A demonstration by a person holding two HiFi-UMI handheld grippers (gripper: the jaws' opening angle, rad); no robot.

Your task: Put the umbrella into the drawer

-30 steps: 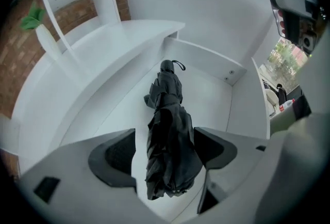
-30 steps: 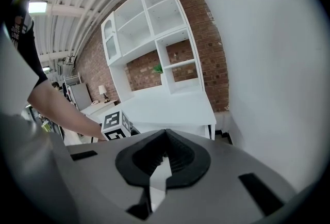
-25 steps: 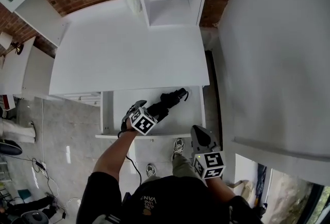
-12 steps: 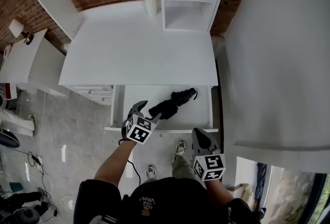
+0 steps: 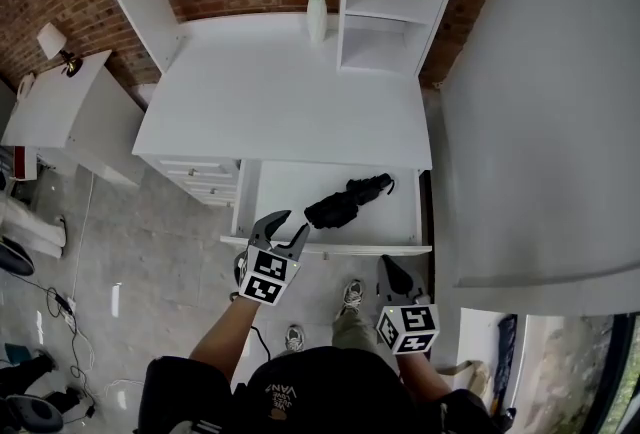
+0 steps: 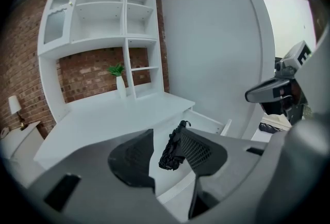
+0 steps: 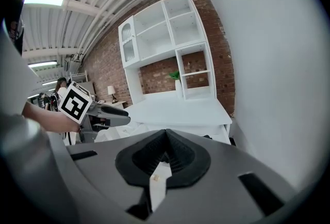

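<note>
The umbrella (image 5: 345, 204) is a black folding one, collapsed short. It lies flat on the floor of the open drawer (image 5: 275, 192) below the white desk (image 5: 290, 112), right of the drawer's middle, with its thin looped end toward 2 o'clock and its thicker bunched end toward 8 o'clock. I would judge it light and easy to shift with one gripper. The loose cloth pleats on the outside are soft and would give and slide a little under the pads, while the folded shaft within is stiff, so the whole moves as one short bar. The best hold, should it need nudging further in, looks to be across the thick middle of the bundle, squeezed until the pads meet the firm core. The cord loop would only let it dangle, and the handle end is likely slick. The left gripper (image 5: 290, 224) is clear of it, outside the drawer's front edge at about 7 o'clock from the umbrella. It points up the picture toward the desk and tips somewhat downward. Its jaws are roughly half apart and have just been closing, with nothing gripped — its own view shows the umbrella only far off through the gap. The right gripper (image 5: 390, 267) waits at about 5 o'clock from the umbrella, close to the person's body and aimed toward 12 o'clock, its jaws pressed together on nothing.
</note>
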